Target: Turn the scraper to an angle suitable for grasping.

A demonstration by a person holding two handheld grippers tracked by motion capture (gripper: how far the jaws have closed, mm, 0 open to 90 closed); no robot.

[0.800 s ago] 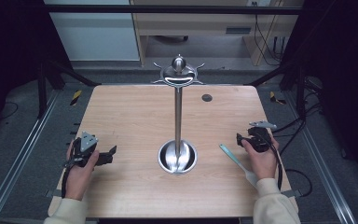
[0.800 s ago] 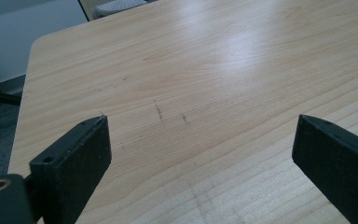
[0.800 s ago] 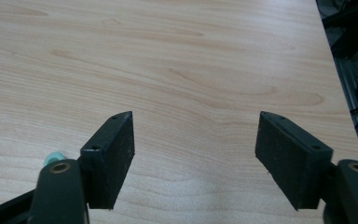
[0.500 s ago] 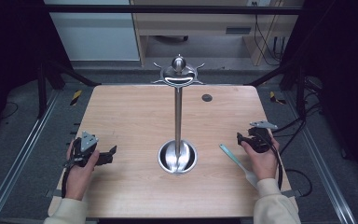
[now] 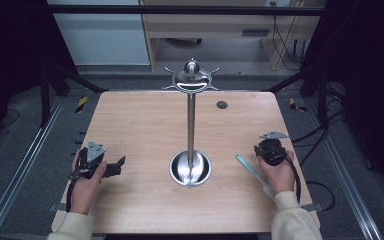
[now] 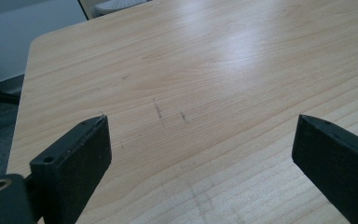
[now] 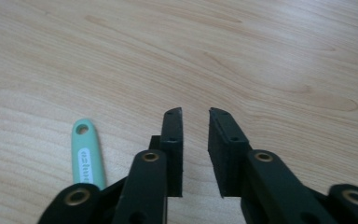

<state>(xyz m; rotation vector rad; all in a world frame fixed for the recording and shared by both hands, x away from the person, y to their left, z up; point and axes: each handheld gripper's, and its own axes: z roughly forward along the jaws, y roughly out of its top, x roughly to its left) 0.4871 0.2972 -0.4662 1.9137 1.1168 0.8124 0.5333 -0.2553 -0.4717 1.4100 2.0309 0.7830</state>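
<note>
Worktop (image 5: 145, 125) of pale wood carries a steel stand (image 5: 190, 130), its tall pole rising upright from a round dish-shaped base (image 5: 190, 169) at the centre. That shallow dish holds nothing but the foot of the pole. At the top of the pole sits a cap with curved hooks (image 5: 192, 79), all bare.

My right gripper (image 7: 195, 116) rests low over the wood near the right edge, jaws drawn close with a narrow gap between them and nothing in it. Just beside it, on the side toward the stand, lies a mint-green handle (image 7: 86, 151) flat on the surface, a hole at its tip and a white label along it; the jaws do not touch it.

My left gripper (image 6: 200, 140) sits near the left edge, jaws spread wide over bare wood, holding nothing.
</note>
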